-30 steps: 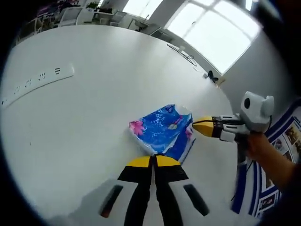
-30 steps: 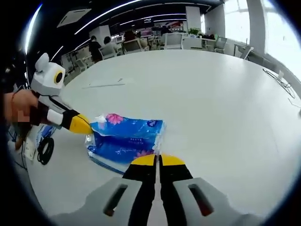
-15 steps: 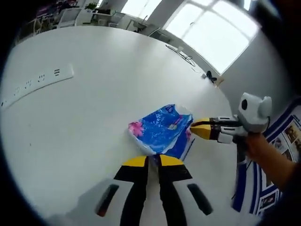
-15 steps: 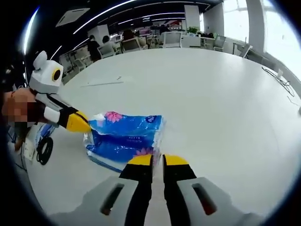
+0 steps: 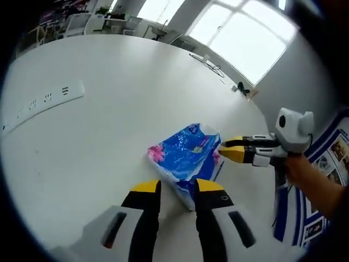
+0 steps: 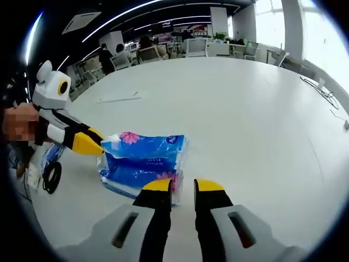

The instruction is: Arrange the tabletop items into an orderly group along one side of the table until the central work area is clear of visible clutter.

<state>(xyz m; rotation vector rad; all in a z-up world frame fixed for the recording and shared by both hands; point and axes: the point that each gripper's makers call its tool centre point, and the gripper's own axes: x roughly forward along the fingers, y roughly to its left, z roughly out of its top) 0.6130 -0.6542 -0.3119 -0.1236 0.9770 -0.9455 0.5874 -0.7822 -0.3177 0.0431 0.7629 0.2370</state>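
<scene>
I count one blue tissue pack [image 5: 185,155] on one white table [image 5: 109,125], one power strip [image 5: 41,101], and two grippers.

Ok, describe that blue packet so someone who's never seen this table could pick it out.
On the big white table, look near the edge between the two yellow-tipped grippers. There lies a soft plastic packet, bright blue with pink flowers, the one colourful thing on the white top.

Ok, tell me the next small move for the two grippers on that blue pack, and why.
Probably ease both forward, then close. The left gripper and right gripper stand open at opposite ends of the blue tissue pack, which lies flat on the white table, ungripped.
</scene>
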